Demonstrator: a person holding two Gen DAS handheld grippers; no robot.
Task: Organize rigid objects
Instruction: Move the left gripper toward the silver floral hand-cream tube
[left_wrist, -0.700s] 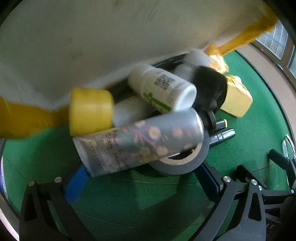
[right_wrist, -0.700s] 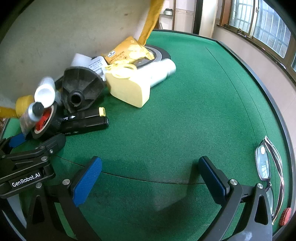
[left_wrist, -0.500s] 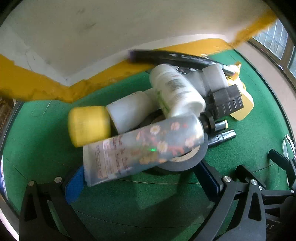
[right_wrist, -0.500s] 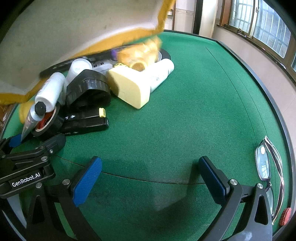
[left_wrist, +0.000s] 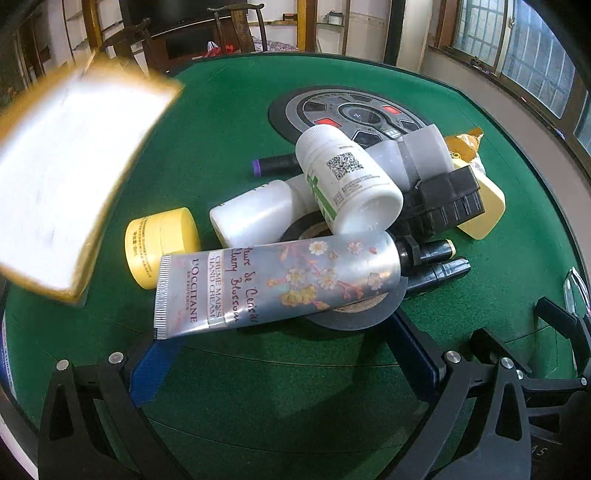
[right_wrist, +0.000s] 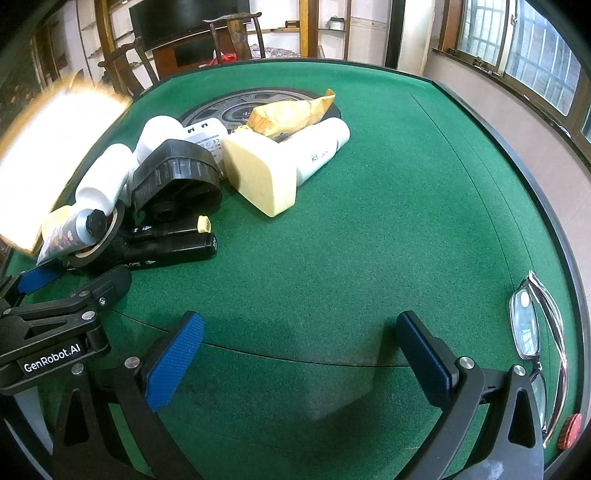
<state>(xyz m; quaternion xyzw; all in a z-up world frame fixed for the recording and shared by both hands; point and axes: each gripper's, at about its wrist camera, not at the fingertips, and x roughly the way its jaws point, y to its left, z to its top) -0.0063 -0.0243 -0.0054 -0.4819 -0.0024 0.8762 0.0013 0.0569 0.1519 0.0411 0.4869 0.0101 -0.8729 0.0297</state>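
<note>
The table (right_wrist: 369, 229) has a green felt top, a dark rim and a round grey control panel (left_wrist: 354, 110) with red buttons in its middle. On the felt lies a pile (left_wrist: 332, 221) of rigid things, heaped against each other just in front of the panel.

The front piece is a soft metal tube (left_wrist: 280, 280), silver with a printed flower pattern and a black screw cap. Its label reads "L'OCCITANE", "CREME MAINS HAND CREAM" and, in script, "Cherry Blossom". It lies across a black tape roll (left_wrist: 354, 310) with a cardboard core. Behind it a smooth white plastic bottle (left_wrist: 347, 181) leans on the heap; it shows a QR code and a green mark, but the small print is not readable. A second, matte white bottle (left_wrist: 255, 218) lies beside it. To the left is a short yellow jar (left_wrist: 159, 247) with tiny writing I cannot read. Two black markers (right_wrist: 173, 240), a ribbed black plastic part (right_wrist: 173, 181), a pale yellow block (right_wrist: 262, 177) and a crinkled orange packet (right_wrist: 288, 110) complete the pile.

A white, yellow-edged board (left_wrist: 70, 177) at the left is blurred, and what it is I cannot tell. Glasses (right_wrist: 535, 325) at the right edge are partly cut off.

The left gripper (left_wrist: 284, 365) is spread wide just before the tube, its blue textured pads pinching nothing. The right gripper (right_wrist: 299, 354) is also spread wide over bare felt. "GenRobot.AI" is printed on the left gripper's body.
</note>
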